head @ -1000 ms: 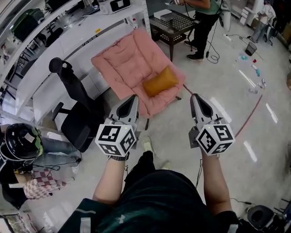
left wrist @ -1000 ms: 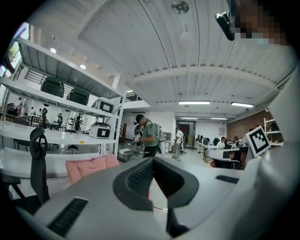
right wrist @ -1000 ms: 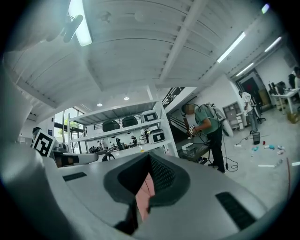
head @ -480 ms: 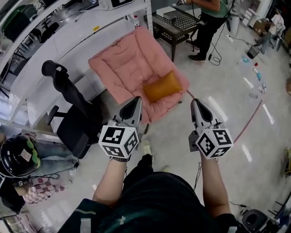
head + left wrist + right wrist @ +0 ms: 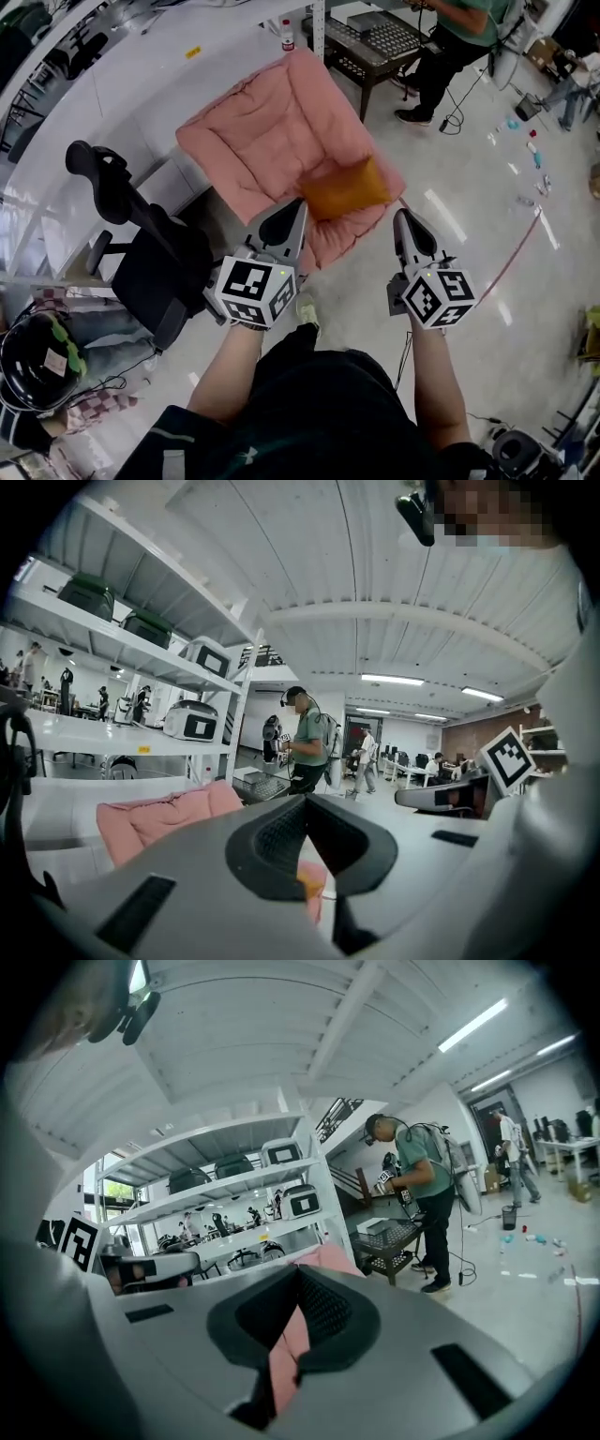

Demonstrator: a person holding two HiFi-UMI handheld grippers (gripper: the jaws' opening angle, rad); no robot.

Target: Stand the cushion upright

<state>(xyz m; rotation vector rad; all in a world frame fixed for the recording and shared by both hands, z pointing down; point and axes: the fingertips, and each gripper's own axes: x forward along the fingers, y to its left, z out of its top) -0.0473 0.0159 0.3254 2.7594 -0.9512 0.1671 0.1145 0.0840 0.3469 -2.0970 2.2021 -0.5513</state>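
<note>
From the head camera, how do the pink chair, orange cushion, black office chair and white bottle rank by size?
1. pink chair
2. black office chair, though it sits nearer the camera
3. orange cushion
4. white bottle, farthest away

Bright, even light from ceiling strips; glare on floor; gripper views fisheye-warped, dark-cornered.

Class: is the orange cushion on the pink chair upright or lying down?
Lying down: the orange cushion shows its broad face upward, flat on the pink chair seat.
</note>
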